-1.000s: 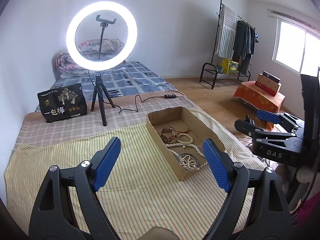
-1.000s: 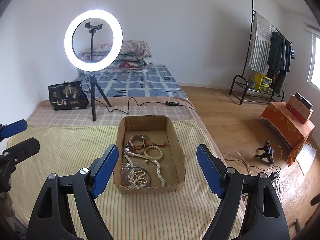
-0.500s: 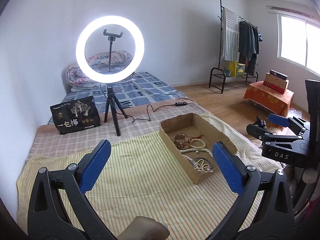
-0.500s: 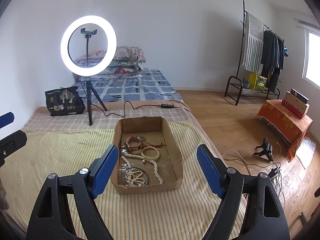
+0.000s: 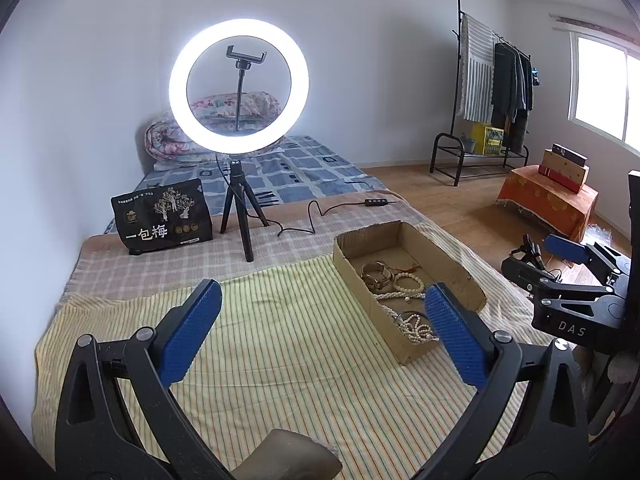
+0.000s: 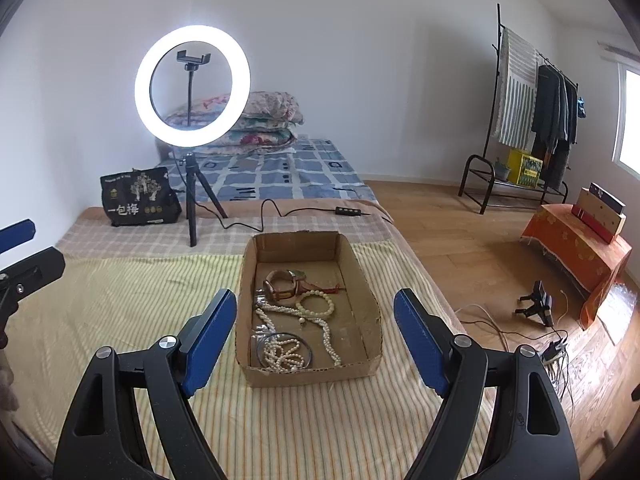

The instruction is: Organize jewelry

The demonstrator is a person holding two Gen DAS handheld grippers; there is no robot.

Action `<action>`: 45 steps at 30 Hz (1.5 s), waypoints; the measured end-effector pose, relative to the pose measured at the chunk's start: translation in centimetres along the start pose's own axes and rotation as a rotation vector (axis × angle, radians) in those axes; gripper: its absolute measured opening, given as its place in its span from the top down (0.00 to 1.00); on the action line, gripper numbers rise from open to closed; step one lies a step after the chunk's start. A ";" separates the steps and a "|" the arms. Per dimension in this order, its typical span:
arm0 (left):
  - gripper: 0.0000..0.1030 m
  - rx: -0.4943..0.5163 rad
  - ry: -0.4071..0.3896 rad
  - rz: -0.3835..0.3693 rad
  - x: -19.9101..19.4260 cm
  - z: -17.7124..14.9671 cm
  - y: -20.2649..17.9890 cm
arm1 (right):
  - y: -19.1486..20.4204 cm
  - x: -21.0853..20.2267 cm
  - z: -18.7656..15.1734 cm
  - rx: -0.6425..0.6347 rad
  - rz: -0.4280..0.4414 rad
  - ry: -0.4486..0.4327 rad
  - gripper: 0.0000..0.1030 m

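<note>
Cardboard box [image 6: 362, 280] holds tangled pearl strands [image 6: 280, 354], perhaps bangles.

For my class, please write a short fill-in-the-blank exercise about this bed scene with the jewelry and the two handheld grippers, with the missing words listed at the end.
1. The bead necklaces and bracelets lie inside an open ______ box.
2. The box rests on a ______-patterned cloth.
3. Behind the box a lit ring light stands on a small ______.
4. The left gripper and right gripper both hold ______.

Missing words: cardboard; striped; tripod; nothing
</note>
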State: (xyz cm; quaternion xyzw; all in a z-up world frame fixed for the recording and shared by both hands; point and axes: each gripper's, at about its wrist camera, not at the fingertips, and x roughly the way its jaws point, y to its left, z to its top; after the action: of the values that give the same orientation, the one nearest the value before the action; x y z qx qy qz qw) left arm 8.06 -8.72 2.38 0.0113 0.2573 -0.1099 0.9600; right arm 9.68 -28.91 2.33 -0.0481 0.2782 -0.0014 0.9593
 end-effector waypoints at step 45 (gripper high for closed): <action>0.00 0.048 0.001 -0.028 0.0 0.0 -1.8 | -0.3 0.5 -0.4 0.009 0.012 0.027 0.21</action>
State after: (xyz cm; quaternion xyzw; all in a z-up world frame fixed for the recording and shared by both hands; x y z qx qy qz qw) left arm 7.68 -10.44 2.44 0.0307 0.2553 -0.1294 0.9577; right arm 9.90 -29.27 1.73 -0.0421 0.2915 0.0022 0.9556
